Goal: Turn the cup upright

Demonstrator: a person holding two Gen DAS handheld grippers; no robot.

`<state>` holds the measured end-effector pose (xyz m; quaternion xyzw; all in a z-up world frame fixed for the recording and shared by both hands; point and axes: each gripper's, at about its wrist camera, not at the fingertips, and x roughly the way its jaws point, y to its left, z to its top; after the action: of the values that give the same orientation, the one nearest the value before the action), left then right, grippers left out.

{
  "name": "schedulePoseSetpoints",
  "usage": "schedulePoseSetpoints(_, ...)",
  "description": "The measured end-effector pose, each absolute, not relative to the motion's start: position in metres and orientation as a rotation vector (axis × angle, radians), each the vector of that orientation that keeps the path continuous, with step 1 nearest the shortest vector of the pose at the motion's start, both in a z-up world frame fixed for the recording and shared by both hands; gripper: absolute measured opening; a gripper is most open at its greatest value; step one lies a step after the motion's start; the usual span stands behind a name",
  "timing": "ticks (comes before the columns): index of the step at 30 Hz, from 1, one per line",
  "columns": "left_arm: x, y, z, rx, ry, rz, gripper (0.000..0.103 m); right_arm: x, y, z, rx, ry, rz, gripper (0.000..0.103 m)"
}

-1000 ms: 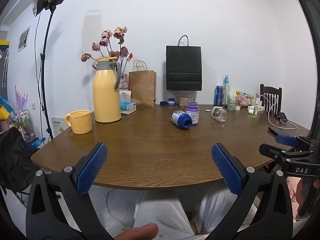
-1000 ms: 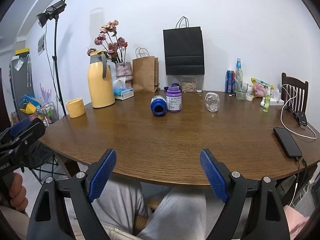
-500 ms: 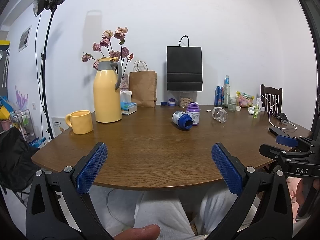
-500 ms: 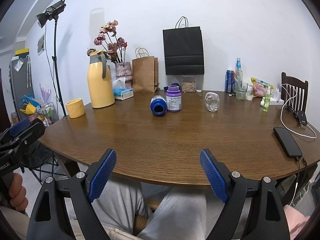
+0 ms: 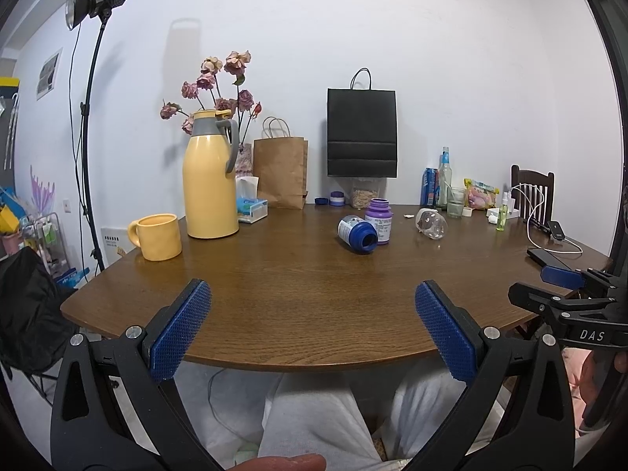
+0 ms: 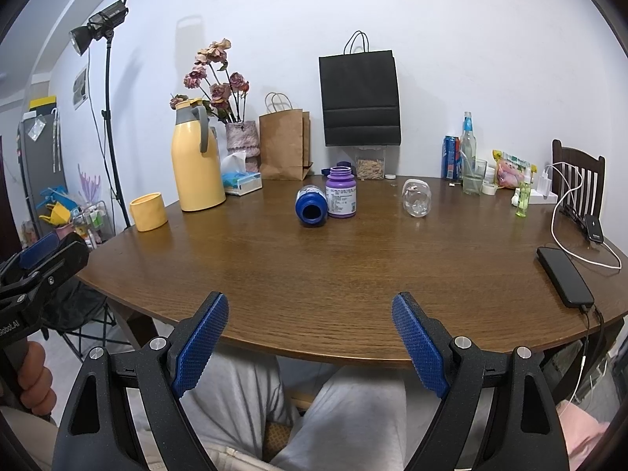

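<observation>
Clear cup, glass or plastic, lay sideways at one o'clock on the brown wooden table. I judged it light, slick, breakable: grasp across its wall. Left gripper and right gripper gaped wide, empty.

The desk is brown with a fine wood grain. At the far left a yellow mug stands beside a yellow jug with a grey top. The lying bottle is blue, the upright one purple with a white label. The cup is clear glass. Behind them are a black bag and a brown paper bag. Both grippers are black with blue, cross-hatched pads.
</observation>
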<state>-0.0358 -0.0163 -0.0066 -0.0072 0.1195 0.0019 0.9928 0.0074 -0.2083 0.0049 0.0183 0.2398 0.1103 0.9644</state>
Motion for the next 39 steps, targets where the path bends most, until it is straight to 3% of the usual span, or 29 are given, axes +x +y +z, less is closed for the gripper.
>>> schedulePoseSetpoints(39,-0.0364,-0.0173,-0.0101,-0.024,0.246,0.008,0.103,0.0068,-0.2027,-0.0012,0.037,0.487,0.230,0.090)
